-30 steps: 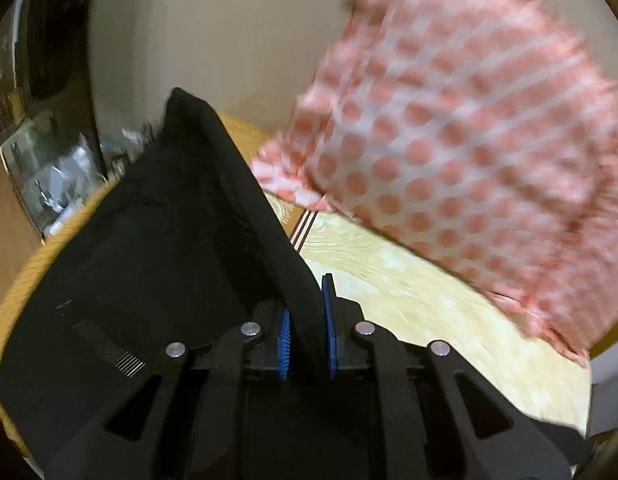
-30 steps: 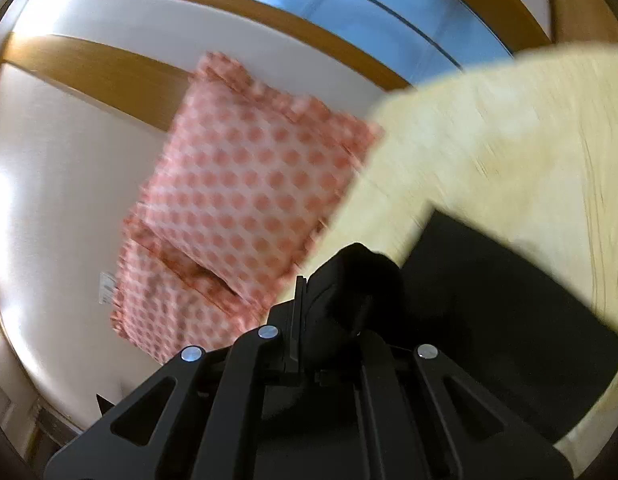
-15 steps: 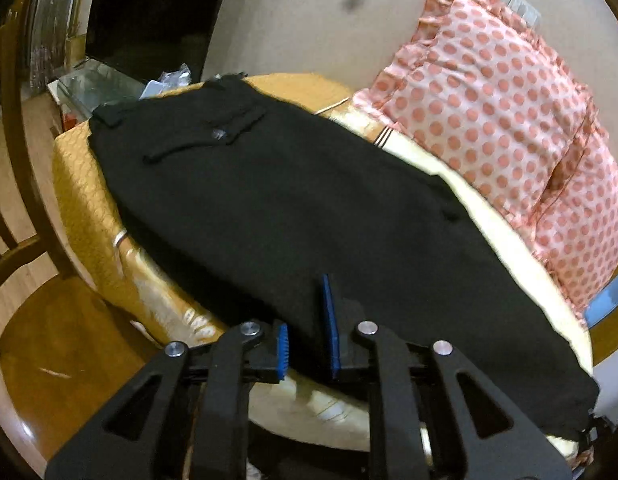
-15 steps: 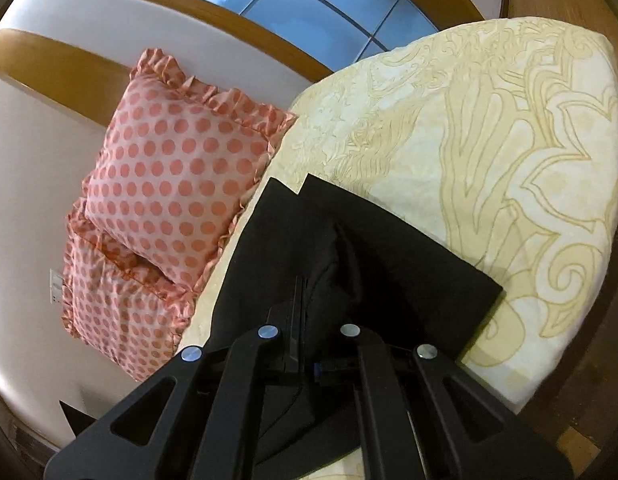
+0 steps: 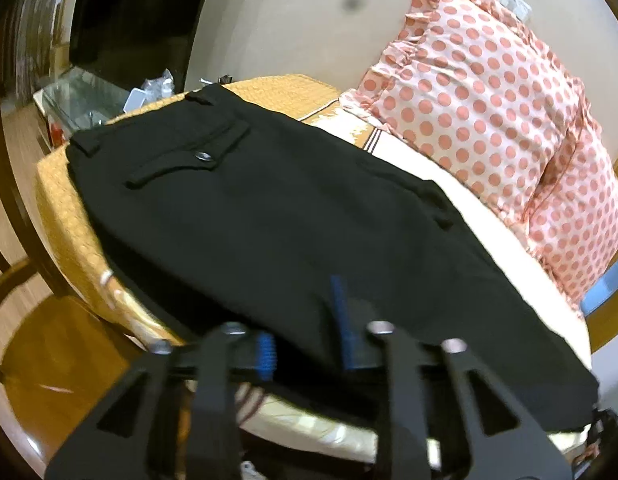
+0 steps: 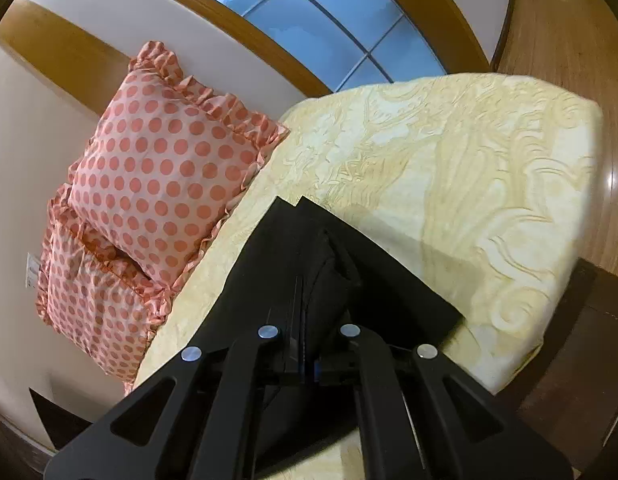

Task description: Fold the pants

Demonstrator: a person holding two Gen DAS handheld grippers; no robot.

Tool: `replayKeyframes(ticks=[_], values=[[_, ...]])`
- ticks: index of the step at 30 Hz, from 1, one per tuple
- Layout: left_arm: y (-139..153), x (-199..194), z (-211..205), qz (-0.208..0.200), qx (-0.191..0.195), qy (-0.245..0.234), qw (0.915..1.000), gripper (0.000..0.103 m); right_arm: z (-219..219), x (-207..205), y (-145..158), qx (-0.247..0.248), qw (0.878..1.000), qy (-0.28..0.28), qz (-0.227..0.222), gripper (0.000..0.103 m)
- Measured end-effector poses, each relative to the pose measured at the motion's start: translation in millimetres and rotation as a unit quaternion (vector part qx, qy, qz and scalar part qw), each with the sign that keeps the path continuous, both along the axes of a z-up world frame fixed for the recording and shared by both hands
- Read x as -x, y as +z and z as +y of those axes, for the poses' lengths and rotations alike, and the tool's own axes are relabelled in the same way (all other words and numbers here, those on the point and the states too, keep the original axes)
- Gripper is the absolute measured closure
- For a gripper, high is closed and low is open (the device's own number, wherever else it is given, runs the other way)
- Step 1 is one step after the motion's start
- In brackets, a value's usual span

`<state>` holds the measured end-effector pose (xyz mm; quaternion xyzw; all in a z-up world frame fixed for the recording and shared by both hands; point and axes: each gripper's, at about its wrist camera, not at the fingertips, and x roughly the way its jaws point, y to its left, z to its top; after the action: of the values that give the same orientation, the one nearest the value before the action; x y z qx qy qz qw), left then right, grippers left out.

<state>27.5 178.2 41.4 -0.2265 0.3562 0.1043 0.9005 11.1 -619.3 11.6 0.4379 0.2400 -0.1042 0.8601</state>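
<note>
The black pants [image 5: 293, 216] lie flat along the bed [image 5: 421, 168], waistband and buttoned back pocket [image 5: 197, 156] at the far left end. My left gripper [image 5: 305, 328] is at the near edge of the pants with its blue pads apart, the cloth lying over and between them. In the right wrist view, the leg hems [image 6: 349, 264] rest on the cream bedspread [image 6: 469, 184]. My right gripper [image 6: 309, 332] is shut on a bunched fold of the pant leg.
Two pink polka-dot pillows [image 5: 501, 120] lean on the wall behind the bed and also show in the right wrist view [image 6: 161, 184]. A wooden chair [image 5: 49, 340] stands at the left. A cluttered glass shelf [image 5: 97, 100] is beyond the bed's end. A window [image 6: 329, 12] is behind.
The pants were swung down from the air and now lie spread on the bed. My left gripper's pads have opened wider. The right gripper stays clamped on the leg end.
</note>
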Motion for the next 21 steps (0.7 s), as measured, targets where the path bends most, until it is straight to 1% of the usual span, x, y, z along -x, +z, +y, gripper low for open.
replayKeyframes(ticks=[1, 3, 4, 5, 6, 7, 8, 9, 10, 11, 12, 13, 15, 17, 18, 21], values=[[-2, 3, 3, 0.001, 0.004, -0.003, 1.0, 0.089, 0, 3, -4, -0.002, 1.0, -0.003, 0.005, 0.101], [-9, 8, 11, 0.009, 0.021, -0.008, 0.9997, 0.09, -2, 6, -15, -0.016, 1.0, -0.004, 0.014, 0.101], [-12, 11, 13, 0.007, 0.026, -0.011, 0.9996, 0.091, -3, 5, -21, -0.02, 1.0, -0.004, 0.022, 0.101], [-13, 13, 13, 0.001, 0.023, -0.013, 0.9996, 0.091, -2, 5, -23, -0.017, 1.0, -0.004, 0.024, 0.101], [-12, 15, 12, 0.001, 0.014, -0.015, 0.9998, 0.09, 0, 5, -21, -0.007, 1.0, -0.003, 0.025, 0.101], [-11, 16, 11, 0.0, 0.006, -0.015, 0.9999, 0.086, 2, 6, -19, 0.003, 1.0, -0.003, 0.031, 0.1], [-10, 19, 11, -0.002, -0.001, -0.011, 0.9999, 0.078, 2, 8, -15, 0.011, 0.999, -0.007, 0.029, 0.098], [-8, 22, 11, -0.005, -0.009, -0.004, 0.9999, 0.072, 0, 13, -12, 0.017, 0.999, -0.017, 0.027, 0.088], [-5, 26, 13, -0.01, -0.021, 0.008, 0.9997, 0.058, -3, 20, -7, 0.026, 0.999, -0.033, 0.018, 0.071], [-1, 33, 16, -0.019, -0.042, 0.028, 0.9986, 0.042, -6, 25, -3, 0.032, 0.998, -0.046, 0.006, 0.062], [5, 41, 18, -0.031, -0.064, 0.052, 0.9962, 0.036, -9, 30, -1, 0.04, 0.997, -0.059, 0.004, 0.044], [12, 48, 20, -0.046, -0.083, 0.071, 0.993, 0.032, -11, 36, 3, 0.057, 0.995, -0.08, 0.008, 0.039], [22, 55, 21, -0.067, -0.1, 0.085, 0.9891, 0.029, -14, 43, 3, 0.066, 0.994, -0.091, 0.004, 0.039], [32, 56, 17, -0.087, -0.107, 0.082, 0.9871, 0.021, -13, 44, -3, 0.058, 0.995, -0.082, 0.002, 0.039], [34, 54, 13, -0.093, -0.11, 0.073, 0.9868, 0.02, -11, 42, -8, 0.056, 0.996, -0.073, 0.005, 0.039], [33, 39, -8, -0.093, -0.116, 0.03, 0.9885, 0.019, 6, 41, -8, 0.084, 0.994, -0.064, 0.005, 0.04]])
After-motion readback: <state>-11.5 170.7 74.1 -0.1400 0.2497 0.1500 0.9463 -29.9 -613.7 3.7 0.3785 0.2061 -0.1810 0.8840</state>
